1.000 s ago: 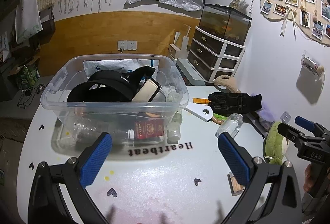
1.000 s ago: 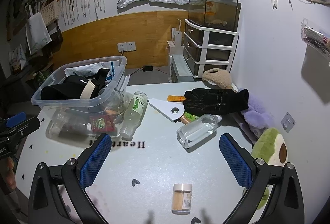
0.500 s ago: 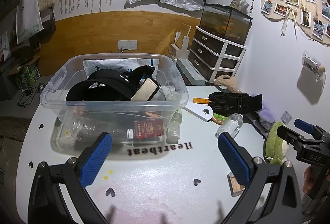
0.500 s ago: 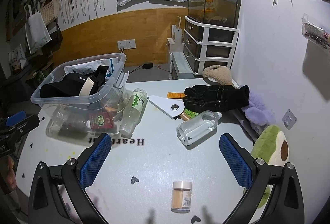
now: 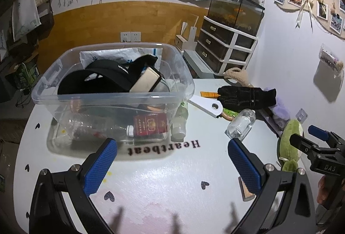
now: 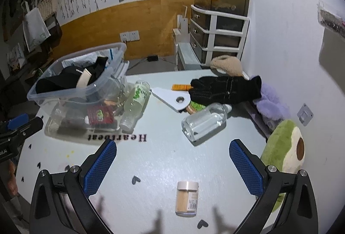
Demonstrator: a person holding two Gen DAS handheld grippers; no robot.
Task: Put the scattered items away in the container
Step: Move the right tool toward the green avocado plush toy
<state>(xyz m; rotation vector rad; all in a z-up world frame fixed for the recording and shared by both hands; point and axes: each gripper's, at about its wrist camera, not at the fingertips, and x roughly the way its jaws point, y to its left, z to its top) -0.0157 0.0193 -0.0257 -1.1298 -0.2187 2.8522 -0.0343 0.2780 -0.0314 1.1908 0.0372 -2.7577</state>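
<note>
A clear plastic bin [image 5: 107, 96] stands on the white table [image 5: 151, 186], holding a black cap [image 5: 97, 78], a red booklet and a bottle. My left gripper [image 5: 172, 160] hovers open just in front of it, empty. To the bin's right lie a white board [image 5: 207, 104], a black glove [image 5: 245, 97] and a clear glass bottle [image 5: 241, 124]. My right gripper [image 6: 172, 158] is open above the table, with a small tan jar [image 6: 187, 198] below it and the glass bottle [image 6: 204, 122] ahead. A green-label bottle [image 6: 138, 102] lies against the bin [image 6: 60, 91].
An avocado plush [image 6: 284, 158], a purple fluffy item [image 6: 271, 102] and a beige plush [image 6: 226, 64] sit along the wall at the right. A drawer unit with a fish tank [image 6: 220, 25] stands behind the table. Each gripper shows at the edge of the other's view.
Both views have shifted only slightly; the right one now sits a little nearer the jar and glass bottle. Nothing was picked up or let go.
</note>
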